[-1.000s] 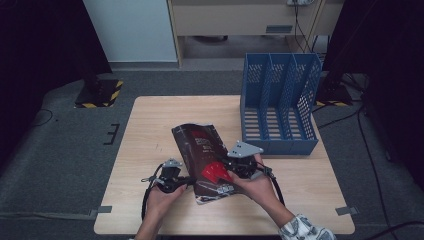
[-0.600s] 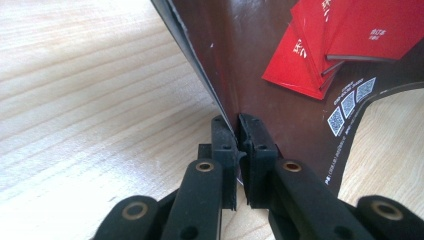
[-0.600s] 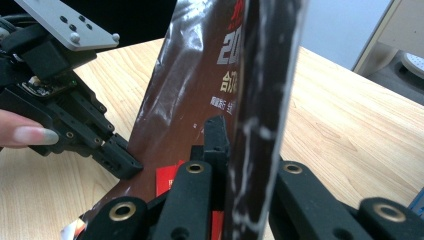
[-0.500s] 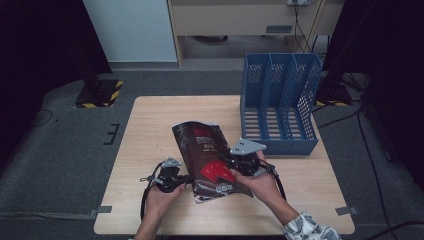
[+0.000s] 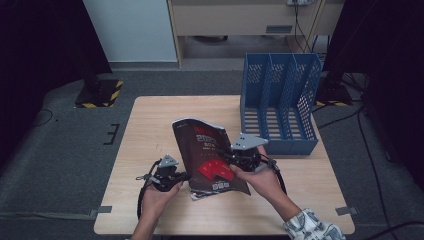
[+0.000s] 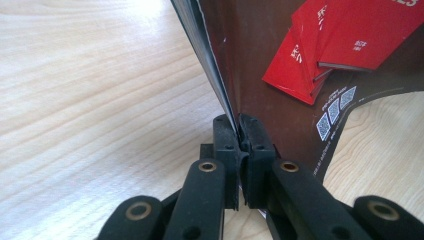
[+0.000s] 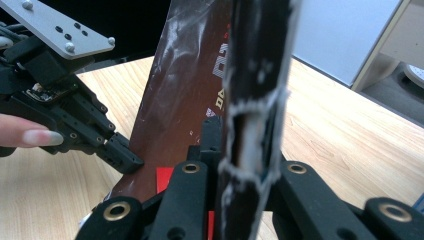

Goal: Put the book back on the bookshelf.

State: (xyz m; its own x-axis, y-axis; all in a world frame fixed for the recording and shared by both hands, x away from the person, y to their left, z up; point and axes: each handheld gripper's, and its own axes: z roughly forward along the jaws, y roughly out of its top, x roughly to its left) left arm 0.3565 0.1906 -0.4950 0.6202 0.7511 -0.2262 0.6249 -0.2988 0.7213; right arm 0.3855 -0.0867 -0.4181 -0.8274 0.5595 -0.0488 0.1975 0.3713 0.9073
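On the near half of the light wooden table (image 5: 150, 130), a dark brown magazine (image 5: 207, 150) with red booklets printed on its cover is being held up off the surface by both tools, tilted so the top edge leans away from the person. The left hand-held gripper (image 5: 181, 176) has it by the lower left corner; in the left gripper view you can see the two black jaws pinched tight on the cover's edge (image 6: 240, 130), pages fanning out just above them, with the red booklet graphics and a few small QR codes off to the right. The right hand-held gripper (image 5: 235, 159) is clamped on the magazine's right edge, around the middle of its height. From the right gripper view the worn, white-scuffed spine edge (image 7: 255, 100) runs straight up between its jaws, so it's closed on that too, and the other gripper (image 7: 122, 155) shows farther off at the left with a fingertip resting behind it.

Both of the person's hands come in from the bottom of the high view, the right one with a patterned sleeve (image 5: 310, 227). Black cables loop down from each gripper across the table.

Over at the table's far right corner sits a blue plastic file organizer (image 5: 280, 100) with three slots and perforated walls, near the magazine but not touching it.
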